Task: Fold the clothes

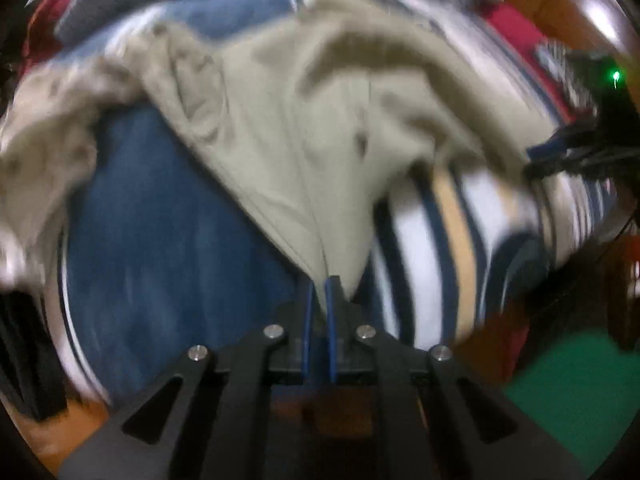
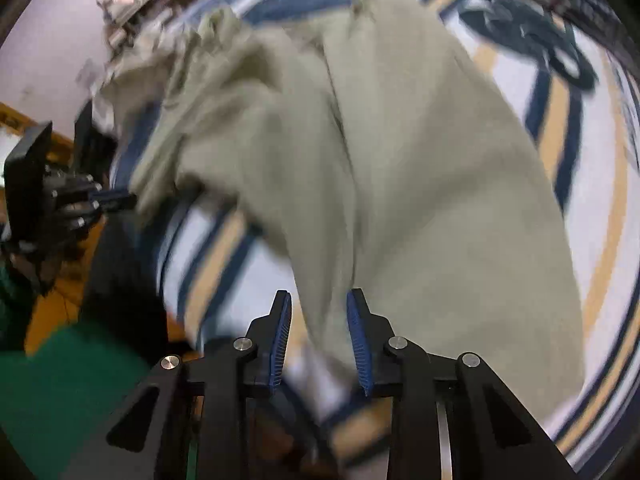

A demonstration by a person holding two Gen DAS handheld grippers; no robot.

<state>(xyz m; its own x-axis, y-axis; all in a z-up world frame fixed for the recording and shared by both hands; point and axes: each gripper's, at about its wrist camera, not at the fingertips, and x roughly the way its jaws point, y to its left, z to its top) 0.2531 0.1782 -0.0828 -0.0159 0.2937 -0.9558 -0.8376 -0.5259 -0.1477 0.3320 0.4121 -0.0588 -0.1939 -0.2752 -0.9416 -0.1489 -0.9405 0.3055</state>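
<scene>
The left gripper [image 1: 320, 284] is clamped on a corner of the khaki garment [image 1: 288, 128]; its blue pads [image 1: 330, 312] stand almost together with the cloth's seamed point pinched between them. From that pinch the fabric fans away ahead of the fingers, wide and rumpled, with a frayed hem off to the forward left. Under the cloth, left of the fingers, lies a blue blanket [image 1: 160, 240]; to the right lies a striped bedspread [image 1: 448, 248] in white, navy and tan. Far to the forward right the other tool's black body shows with a small green light [image 1: 616, 77], and something red [image 1: 516, 24] lies beyond the garment; blur hides what it is.

The right gripper [image 2: 319, 300] stands parted, a clear gap between its blue ribbed pads [image 2: 280, 336]. The khaki garment [image 2: 400, 184] hangs down into that gap and runs ahead of the fingers in a broad fold; whether the pads touch it cannot be told through the blur. The striped bedspread [image 2: 592, 208] spreads beneath and to the right. Off to the far left, the left gripper [image 2: 116, 200] holds the garment's other end. A green surface [image 2: 80, 368] lies low on the left, near the tool.
</scene>
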